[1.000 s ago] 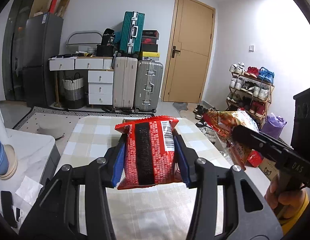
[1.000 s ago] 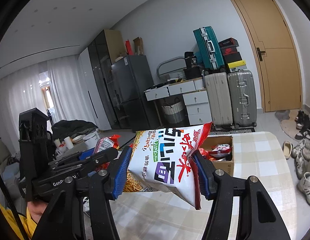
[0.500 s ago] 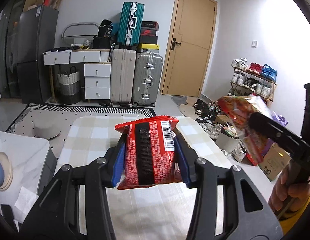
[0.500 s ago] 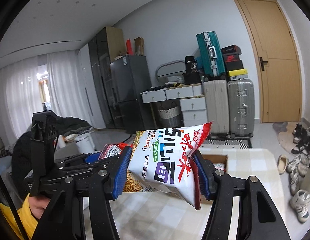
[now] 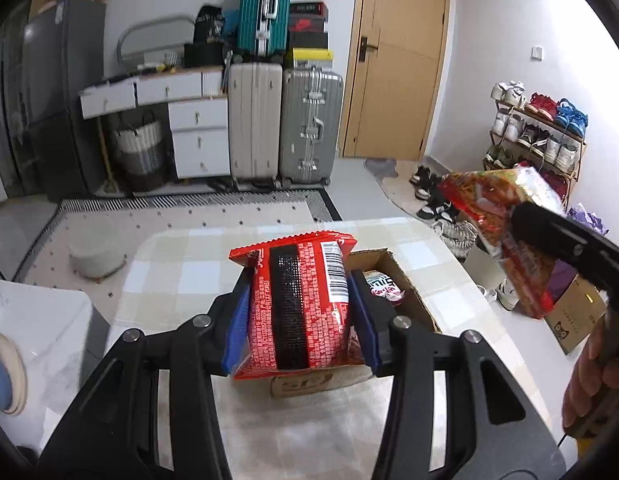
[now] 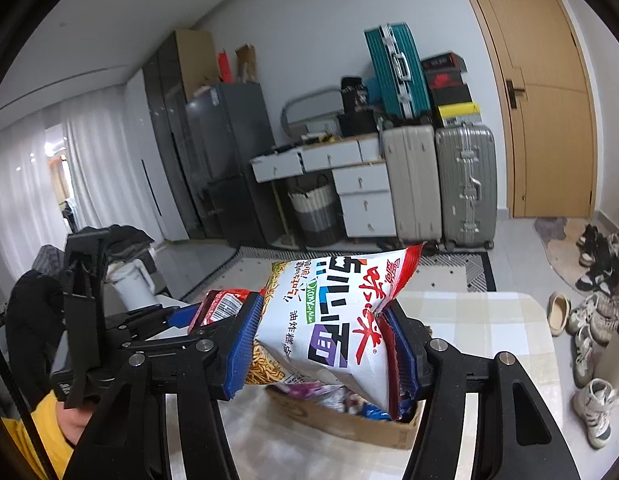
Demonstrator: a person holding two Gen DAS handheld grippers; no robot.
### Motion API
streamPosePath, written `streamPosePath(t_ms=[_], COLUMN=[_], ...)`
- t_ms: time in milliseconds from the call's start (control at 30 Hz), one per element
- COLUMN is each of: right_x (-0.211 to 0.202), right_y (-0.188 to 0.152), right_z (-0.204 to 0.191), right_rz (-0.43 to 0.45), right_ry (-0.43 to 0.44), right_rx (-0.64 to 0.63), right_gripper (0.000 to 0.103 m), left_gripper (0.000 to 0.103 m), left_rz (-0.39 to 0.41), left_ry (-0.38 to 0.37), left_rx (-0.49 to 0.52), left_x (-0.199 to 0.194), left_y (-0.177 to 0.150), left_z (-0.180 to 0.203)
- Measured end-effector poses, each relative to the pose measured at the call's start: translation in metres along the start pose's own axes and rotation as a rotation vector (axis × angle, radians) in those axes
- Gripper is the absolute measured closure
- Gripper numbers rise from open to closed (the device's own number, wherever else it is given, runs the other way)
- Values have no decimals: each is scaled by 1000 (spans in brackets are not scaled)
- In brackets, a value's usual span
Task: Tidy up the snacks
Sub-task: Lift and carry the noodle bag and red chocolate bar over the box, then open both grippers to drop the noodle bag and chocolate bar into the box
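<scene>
**Two snack bags held above the box**

We see a table under a pale checked cloth point(image 5: 181, 264), and on it an open brown cardboard box point(image 5: 405, 280) with snack packets inside; above the box our right gripper point(image 6: 325, 344) clamps a large white noodle-snack bag with red and purple print point(image 6: 333, 320) between its blue pads; our left gripper point(image 5: 299, 312) squeezes a smaller red crinkled snack bag with a black stripe and barcode point(image 5: 297, 300), hanging over the box's near edge.
</scene>
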State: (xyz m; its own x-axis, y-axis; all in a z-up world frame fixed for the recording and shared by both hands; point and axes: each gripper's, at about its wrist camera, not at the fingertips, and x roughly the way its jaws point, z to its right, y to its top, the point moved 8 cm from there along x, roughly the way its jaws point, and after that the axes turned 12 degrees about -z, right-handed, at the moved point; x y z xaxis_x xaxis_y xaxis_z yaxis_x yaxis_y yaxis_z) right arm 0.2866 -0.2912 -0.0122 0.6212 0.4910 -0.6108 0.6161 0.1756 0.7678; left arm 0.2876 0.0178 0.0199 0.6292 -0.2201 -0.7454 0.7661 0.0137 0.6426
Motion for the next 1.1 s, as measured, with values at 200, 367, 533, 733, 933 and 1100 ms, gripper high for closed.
streamPosePath(t_ms=[200, 367, 533, 733, 933, 1100], right_x=[61, 108, 135, 157, 170, 174], right_y=[0, -2, -13, -23, -25, -25], right_z=[33, 61, 74, 79, 81, 79], right_rz=[-95, -167, -214, -243, -263, -283], right_ry=[-48, -77, -75, -73, -80, -75], right_rx=[22, 36, 36, 28, 22, 25], right_gripper=[44, 44, 44, 44, 44, 44], left_gripper=[60, 60, 60, 60, 60, 60], left_rz=[-80, -150, -197, -225, -233, -224], left_ry=[6, -9, -23, -21, -33, -43], left_rx=[-1, -1, -1, 3, -11, -17], left_x=[82, 142, 189, 233, 252, 252], left_y=[33, 49, 62, 72, 71, 70], left_z=[-3, -1, -5, -10, -17, -25])
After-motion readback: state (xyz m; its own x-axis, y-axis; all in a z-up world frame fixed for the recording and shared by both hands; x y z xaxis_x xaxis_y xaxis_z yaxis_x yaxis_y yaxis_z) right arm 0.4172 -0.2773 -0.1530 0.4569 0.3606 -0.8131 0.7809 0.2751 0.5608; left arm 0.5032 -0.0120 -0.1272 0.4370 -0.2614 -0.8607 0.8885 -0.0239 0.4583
